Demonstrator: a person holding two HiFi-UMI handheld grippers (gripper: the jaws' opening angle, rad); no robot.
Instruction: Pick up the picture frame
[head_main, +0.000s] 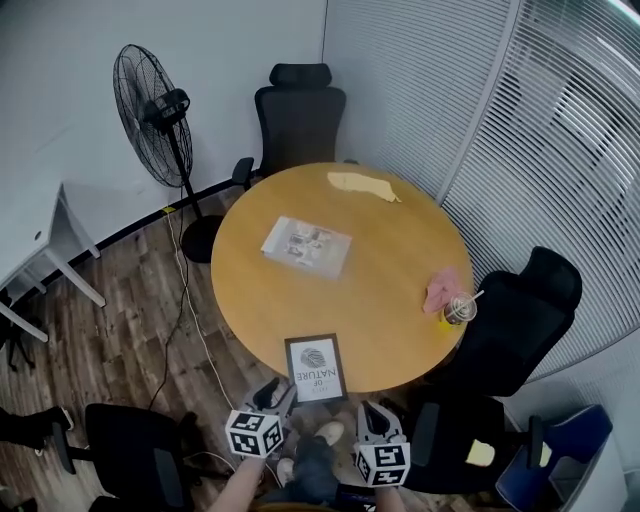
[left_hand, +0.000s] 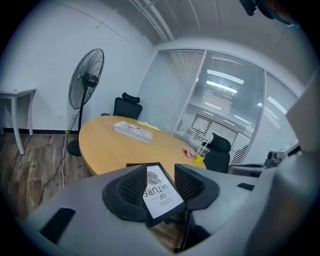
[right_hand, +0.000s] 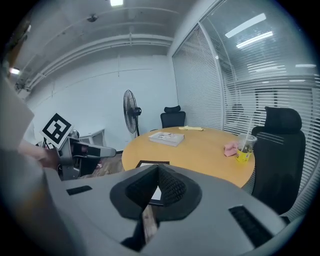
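A: Two grippers at the near rim of the round table (head_main: 400, 260). Left gripper (head_main: 283, 392): jaws apart, near corner of the picture frame (head_main: 315, 368) between them.
B: Clamped on it?
A: No; gap beside the right jaw.
B: Right gripper (head_main: 368, 408)?
A: Jaws together, nothing between; just right of the frame.
B: Frame's place?
A: On the tabletop at the near rim, print upward.
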